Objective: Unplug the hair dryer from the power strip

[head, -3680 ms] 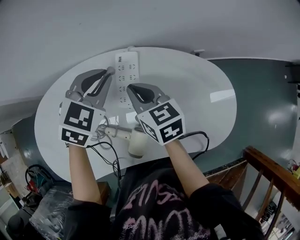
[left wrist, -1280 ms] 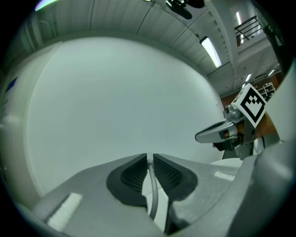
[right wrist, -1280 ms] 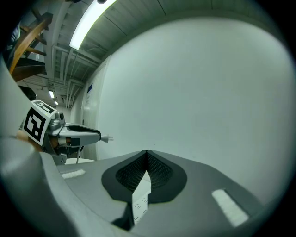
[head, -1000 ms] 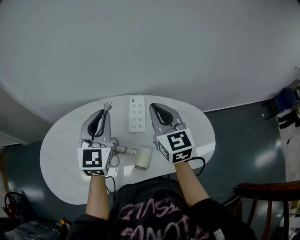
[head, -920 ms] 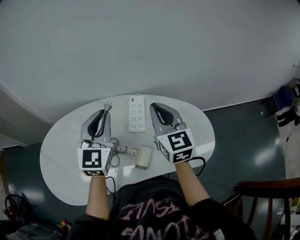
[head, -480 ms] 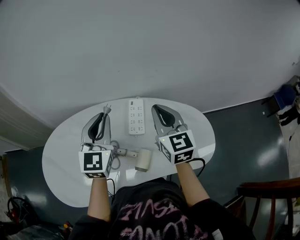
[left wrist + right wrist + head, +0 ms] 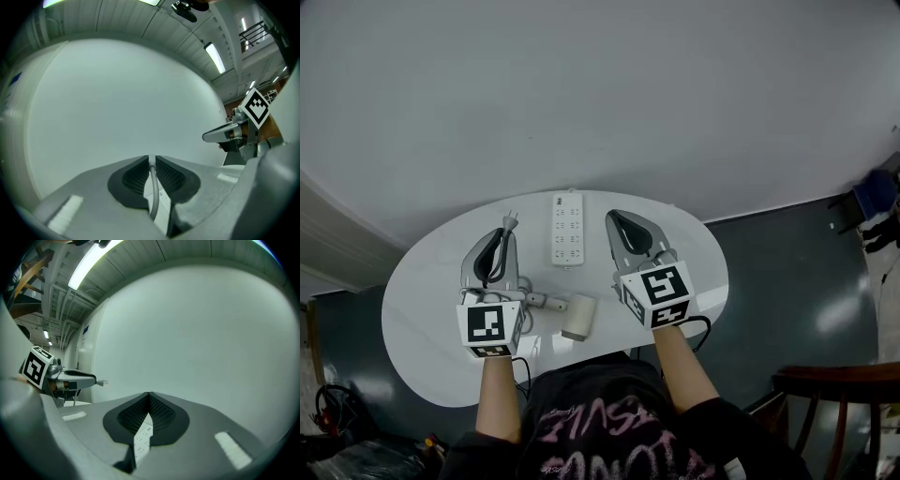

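- head view: the power strip (image 7: 567, 229) lay flat on the white table (image 7: 422, 309), between the two grippers. the left gripper (image 7: 501, 236) carried the plug (image 7: 510, 221), whose prongs stuck out past its tips. the plug was just beside the power strip but apart from it and in no socket, so the unplugging looked done. the hair dryer (image 7: 578, 317) lay on its side near the person's edge of the table. the right gripper (image 7: 614, 223) hung on the other side of the power strip.
- left gripper view: the jaws were pinched on the thin grey cord (image 7: 151, 180), which ran down between the ribbed pads. the plug sat beyond the tips and out of sight here. a white sliver of the power strip showed underneath.
- right gripper view: the jaws were pressed together with nothing between them. the power strip showed only through the gap below the pads. the left gripper and the plug's prongs showed at far left.
- handling, as a judgement: the cord looked limp, light and apt to slide through the pads, so the stiff plug body would give the surer hold. the power strip seemed light enough to lift with a tugged plug and would want pinning. the hair dryer looked smooth, hard and heavier, and was best taken by its handle.
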